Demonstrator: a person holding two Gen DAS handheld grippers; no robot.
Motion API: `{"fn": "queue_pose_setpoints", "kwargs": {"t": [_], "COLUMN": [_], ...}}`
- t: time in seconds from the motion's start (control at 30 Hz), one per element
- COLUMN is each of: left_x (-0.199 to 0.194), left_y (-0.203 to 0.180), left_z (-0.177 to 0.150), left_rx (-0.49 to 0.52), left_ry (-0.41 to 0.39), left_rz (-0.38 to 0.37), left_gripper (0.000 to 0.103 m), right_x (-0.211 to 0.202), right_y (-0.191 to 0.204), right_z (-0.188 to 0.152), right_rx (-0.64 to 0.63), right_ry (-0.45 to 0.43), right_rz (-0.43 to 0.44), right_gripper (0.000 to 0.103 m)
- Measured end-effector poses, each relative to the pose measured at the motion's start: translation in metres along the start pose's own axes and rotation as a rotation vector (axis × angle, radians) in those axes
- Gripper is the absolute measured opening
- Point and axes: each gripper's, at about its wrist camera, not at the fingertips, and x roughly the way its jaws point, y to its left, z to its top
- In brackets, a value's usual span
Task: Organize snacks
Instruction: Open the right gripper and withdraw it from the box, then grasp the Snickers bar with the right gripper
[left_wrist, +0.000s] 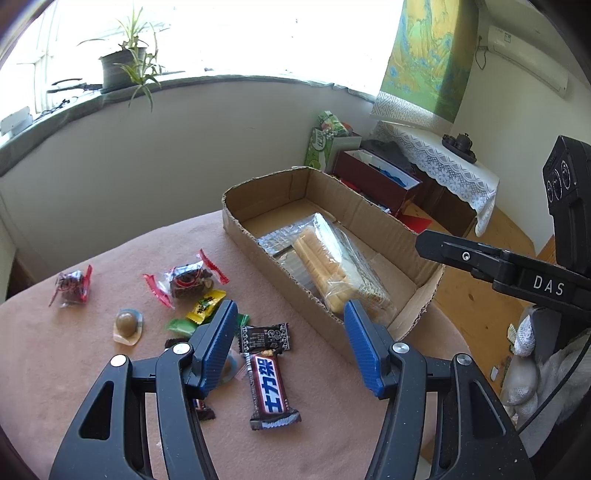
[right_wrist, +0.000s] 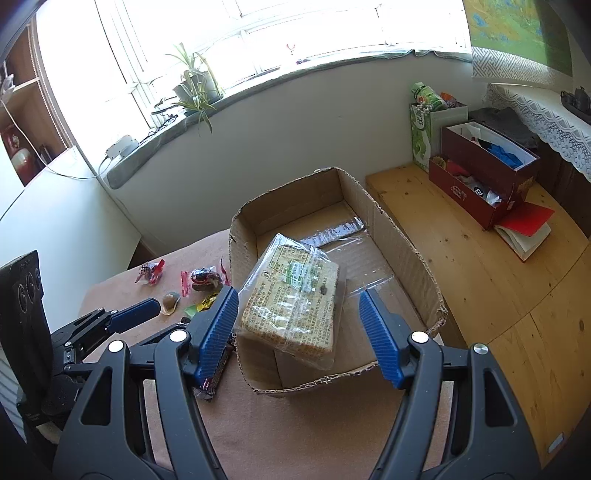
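Observation:
A cardboard box stands on the pink-covered table. A clear-wrapped biscuit pack lies in it, leaning on the left wall. My left gripper is open and empty above loose snacks: a brown chocolate bar, a black candy, a yellow candy, a jelly cup and two red-ended nut packs. My right gripper is open and empty above the box; it also shows in the left wrist view.
A wooden platform lies right of the table with red boxes, a green carton and a notebook. A wall and a windowsill with a potted plant are behind.

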Motion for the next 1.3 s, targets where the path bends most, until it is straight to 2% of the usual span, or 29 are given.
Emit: {"fn": "queue_pose_setpoints", "kwargs": {"t": [0.27,0.4,0.63,0.77,0.93,1.3], "left_x": [-0.041,-0.062,-0.078,-0.074,-0.054,-0.018], "left_y": [0.034,0.058,0.089,0.086,0.078,0.078], "left_z": [-0.03,-0.05,-0.087,-0.102,-0.116,-0.122], "left_rx": [-0.055,-0.12,-0.209,-0.219,-0.229,-0.238], "left_ry": [-0.043,-0.061,-0.037,-0.015,0.029,0.092], "left_rz": [0.059,0.082,0.122,0.113,0.073,0.033], "left_gripper": [0.06,0.059,0.057,0.054,0.048,0.046], "right_x": [-0.012,-0.014,-0.007,0.011,0.035,0.078], "right_y": [0.028,0.052,0.085,0.098,0.111,0.12], "right_z": [-0.025,-0.04,-0.07,-0.084,-0.097,-0.097], "right_rx": [-0.085,-0.143,-0.199,-0.209,-0.234,-0.228], "right_ry": [0.001,0.009,0.035,0.082,0.114,0.185], "right_rz": [0.011,0.025,0.058,0.075,0.048,0.006], "right_gripper": [0.071,0.071,0.071,0.071,0.071,0.071]}}
